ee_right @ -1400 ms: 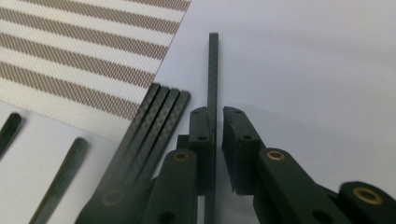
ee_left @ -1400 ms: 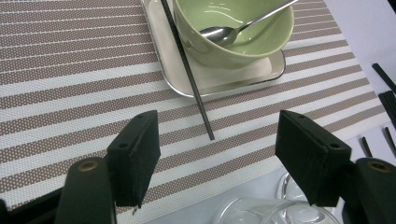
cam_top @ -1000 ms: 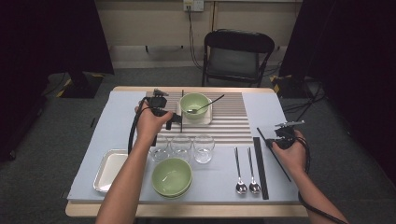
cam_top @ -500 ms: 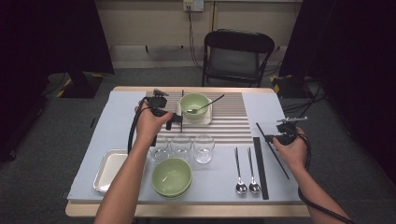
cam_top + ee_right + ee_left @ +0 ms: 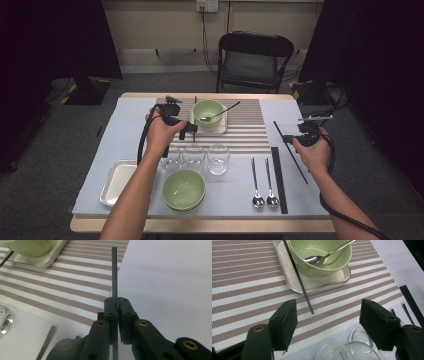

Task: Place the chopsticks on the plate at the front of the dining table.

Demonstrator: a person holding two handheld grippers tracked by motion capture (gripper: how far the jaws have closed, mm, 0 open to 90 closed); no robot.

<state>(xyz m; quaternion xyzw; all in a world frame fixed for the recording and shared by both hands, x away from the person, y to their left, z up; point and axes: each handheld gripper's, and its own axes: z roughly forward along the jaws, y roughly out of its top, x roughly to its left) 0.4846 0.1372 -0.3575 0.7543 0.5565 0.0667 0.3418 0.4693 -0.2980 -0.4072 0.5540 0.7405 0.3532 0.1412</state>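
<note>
My right gripper (image 5: 117, 300) pinches a thin black chopstick (image 5: 114, 272), clear of the bench (image 5: 125, 130). My left gripper (image 5: 328, 315) stands spread over the striped placemat (image 5: 244, 275), near a second black chopstick (image 5: 298, 277) leaning on the square metal tray (image 5: 287, 267).

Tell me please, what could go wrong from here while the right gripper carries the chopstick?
The right gripper pinches one thin chopstick near its middle, so it might pivot or slip out between the narrow pads. Its long free ends could sweep into the spoons or the glasses if swung low. The left gripper hangs open close above the other chopstick leaning on the tray; a nudge might roll it off.
</note>
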